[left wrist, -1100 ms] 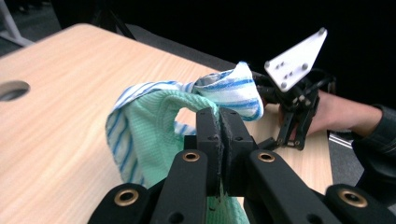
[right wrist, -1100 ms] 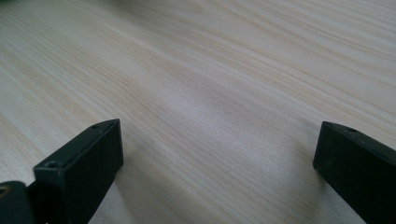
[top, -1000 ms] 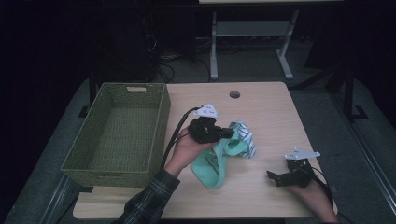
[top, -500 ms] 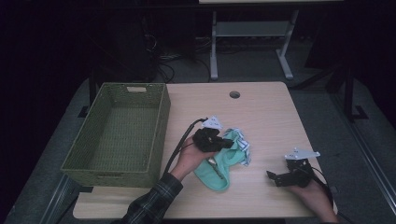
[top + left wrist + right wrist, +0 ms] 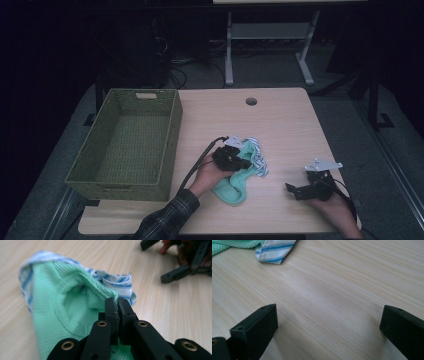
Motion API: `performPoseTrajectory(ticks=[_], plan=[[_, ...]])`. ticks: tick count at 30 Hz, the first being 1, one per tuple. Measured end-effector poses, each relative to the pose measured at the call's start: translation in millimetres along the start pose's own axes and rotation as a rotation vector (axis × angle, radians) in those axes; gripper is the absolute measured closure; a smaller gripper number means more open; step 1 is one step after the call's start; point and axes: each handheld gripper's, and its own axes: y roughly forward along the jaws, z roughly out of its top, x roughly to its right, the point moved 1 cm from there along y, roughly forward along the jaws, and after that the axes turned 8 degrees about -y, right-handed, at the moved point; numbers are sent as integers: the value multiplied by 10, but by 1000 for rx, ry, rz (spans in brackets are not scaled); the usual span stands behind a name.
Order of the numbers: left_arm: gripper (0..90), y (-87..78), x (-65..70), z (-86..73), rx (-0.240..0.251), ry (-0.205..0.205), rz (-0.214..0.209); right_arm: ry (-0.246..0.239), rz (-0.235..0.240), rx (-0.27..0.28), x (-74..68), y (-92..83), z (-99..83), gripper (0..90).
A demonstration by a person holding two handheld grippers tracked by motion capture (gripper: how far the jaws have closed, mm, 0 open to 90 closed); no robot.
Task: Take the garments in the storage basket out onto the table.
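Observation:
A mint-green cloth with a blue-and-white striped cloth folded against it lies at the middle of the wooden table. My left gripper rests low over this bundle, its jaws shut on the green cloth's edge, which bunches up at the tips. The striped fabric shows behind that fold. My right gripper sits on the table at the front right, jaws wide open over bare wood. A corner of the striped cloth lies ahead of it.
A green woven basket with nothing in it stands on the left part of the table. A round cable hole is near the far edge. Beyond the table are a white frame leg and dark floor.
My left gripper has come down and toward the near edge with the cloth, which now lies lower and flatter on the table. The right gripper has kept still.

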Motion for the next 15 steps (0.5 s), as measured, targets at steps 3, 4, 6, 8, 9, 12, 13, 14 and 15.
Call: performPoseTrajectory(ticks=[3,4,6,8,9,12,13,14,15], plan=[[863,40,-6,-22,-12,0,-7,-1,1,0,0,0,0,13],[853,34,-3,-19,-10,1,-7,-1,1,0,0,0,0,13],[814,-3,6,0,2,2,-3,-1,1,0,0,0,0,13],[727,-56,13,23,16,3,10,-1,1,0,0,0,0,13],[690,-88,16,34,16,4,12,-1,2,0,0,0,0,14],[612,-187,37,57,27,11,17,-1,2,0,-1,-1,0,13],[586,-251,49,67,33,18,25,-1,2,0,-1,-1,0,13],[583,-251,49,67,33,18,25,-2,2,1,-1,0,0,13],[576,-284,56,71,37,21,27,-2,2,0,-1,0,0,13]])
